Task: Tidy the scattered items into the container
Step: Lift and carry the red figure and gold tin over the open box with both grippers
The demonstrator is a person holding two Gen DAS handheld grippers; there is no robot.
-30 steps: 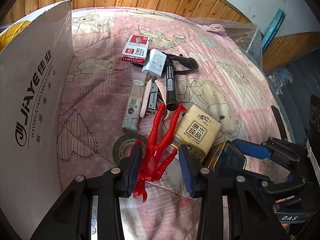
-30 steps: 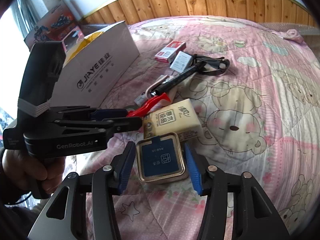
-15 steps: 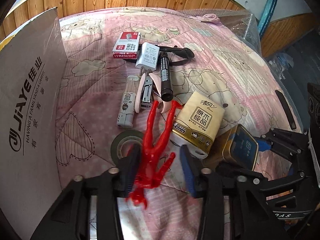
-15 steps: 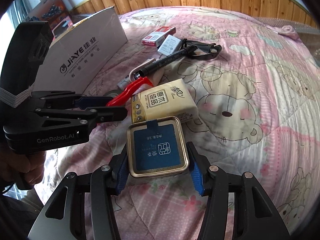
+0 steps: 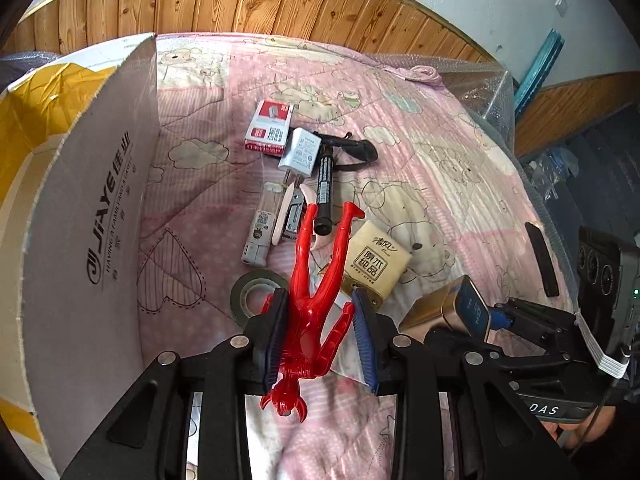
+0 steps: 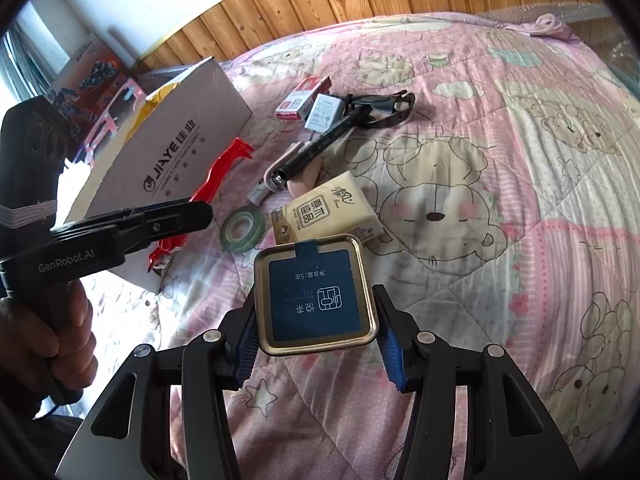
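**Q:** Scattered items — where do they lie?

**A:** Most sit in a loose cluster on a pink quilted bed (image 6: 500,184). From far to near: a red-and-white small box (image 5: 269,126), a white charger plug (image 5: 301,153), a black marker (image 5: 325,192), a black strap loop (image 5: 358,150), a white tube (image 5: 261,224), a pink stapler (image 5: 291,210), a tan tissue pack (image 5: 376,266) and a green tape roll (image 5: 254,292).

**Q:** And the container?

**A:** A white cardboard box (image 5: 92,216) printed "JiAYE" stands at the cluster's left edge, its tall wall facing the items and yellow lining visible inside its open top.

**Q:** What are the tools doing?

**A:** The left hand-held gripper (image 5: 320,334) is clamped on a red plastic figure (image 5: 316,304), held by the torso, legs pointing away over the cluster, raised beside the box wall. The right hand-held gripper (image 6: 316,340) is closed on a square gold tin (image 6: 316,300) with a dark blue label, lifted above the quilt just nearer than the tissue pack. A hand (image 6: 48,336) grips the left tool's handle.

**Q:** How much room is there?

**A:** To the right of the cluster the quilt is bare across to the bed's edge. Between cluster and box runs a narrow strip of bare quilt. Wooden panelling (image 5: 280,4) lines the wall behind the bed.
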